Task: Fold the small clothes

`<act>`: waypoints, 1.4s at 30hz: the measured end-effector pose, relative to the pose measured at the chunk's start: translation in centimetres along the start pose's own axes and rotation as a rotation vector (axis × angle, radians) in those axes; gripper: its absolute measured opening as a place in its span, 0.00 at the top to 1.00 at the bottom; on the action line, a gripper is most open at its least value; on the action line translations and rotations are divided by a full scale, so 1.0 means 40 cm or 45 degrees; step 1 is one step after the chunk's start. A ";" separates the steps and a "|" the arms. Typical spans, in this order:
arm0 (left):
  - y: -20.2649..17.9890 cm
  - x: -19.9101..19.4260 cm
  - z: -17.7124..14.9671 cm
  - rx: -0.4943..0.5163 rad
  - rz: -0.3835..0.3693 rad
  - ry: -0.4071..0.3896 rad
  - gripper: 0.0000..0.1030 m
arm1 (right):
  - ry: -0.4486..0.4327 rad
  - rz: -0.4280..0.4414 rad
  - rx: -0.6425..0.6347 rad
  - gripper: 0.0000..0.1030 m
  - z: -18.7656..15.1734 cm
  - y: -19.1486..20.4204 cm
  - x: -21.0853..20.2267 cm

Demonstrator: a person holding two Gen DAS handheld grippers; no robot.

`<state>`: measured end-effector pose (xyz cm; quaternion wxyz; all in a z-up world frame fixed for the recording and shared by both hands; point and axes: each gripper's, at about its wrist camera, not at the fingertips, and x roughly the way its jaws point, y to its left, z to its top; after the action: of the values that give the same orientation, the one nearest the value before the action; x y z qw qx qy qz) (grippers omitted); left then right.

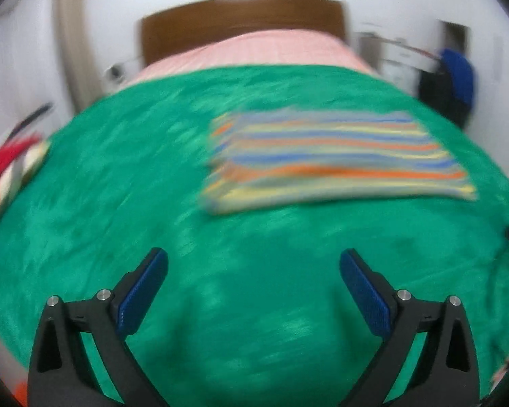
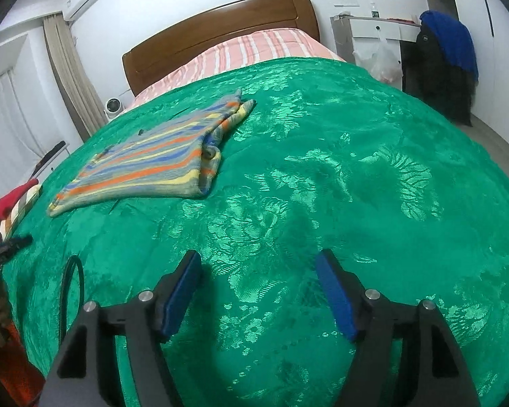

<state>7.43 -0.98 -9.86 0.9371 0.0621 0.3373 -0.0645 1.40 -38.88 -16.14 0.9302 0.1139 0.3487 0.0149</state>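
Note:
A striped garment (image 1: pixel 336 159) in blue, orange, yellow and grey lies folded flat on the green bedspread (image 1: pixel 152 186). It also shows in the right wrist view (image 2: pixel 152 156), far left, with its sleeves bunched at the far end. My left gripper (image 1: pixel 254 261) is open and empty, above bare bedspread in front of the garment. The left wrist view is motion-blurred. My right gripper (image 2: pixel 258 264) is open and empty, above the bedspread (image 2: pixel 356 186), well to the right of the garment.
A pile of red and striped clothes (image 2: pixel 13 203) lies at the bed's left edge. A black cable (image 2: pixel 71 291) lies near my right gripper. A wooden headboard (image 2: pixel 217 30) and pink striped sheet (image 2: pixel 254 51) are beyond. A chair with blue cloth (image 2: pixel 448 51) stands right.

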 end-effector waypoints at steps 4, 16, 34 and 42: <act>-0.218 0.011 0.075 0.271 -0.202 -0.027 0.02 | -0.011 0.039 0.091 0.32 0.019 -0.026 -0.028; -0.683 0.260 0.131 0.676 -0.415 0.115 0.76 | 0.046 0.295 0.096 0.32 0.314 -0.144 0.045; -0.189 0.134 0.230 -0.197 -0.635 0.016 0.95 | 0.344 0.630 -0.004 0.91 0.623 0.230 0.485; 0.122 0.103 0.132 -0.501 -0.417 0.062 0.95 | 0.414 0.734 -0.246 0.92 0.598 0.665 0.586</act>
<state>14.68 2.65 -8.11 0.8999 -0.1753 0.3714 -0.1471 36.08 -15.30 -7.88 0.8264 0.1153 0.4430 0.3280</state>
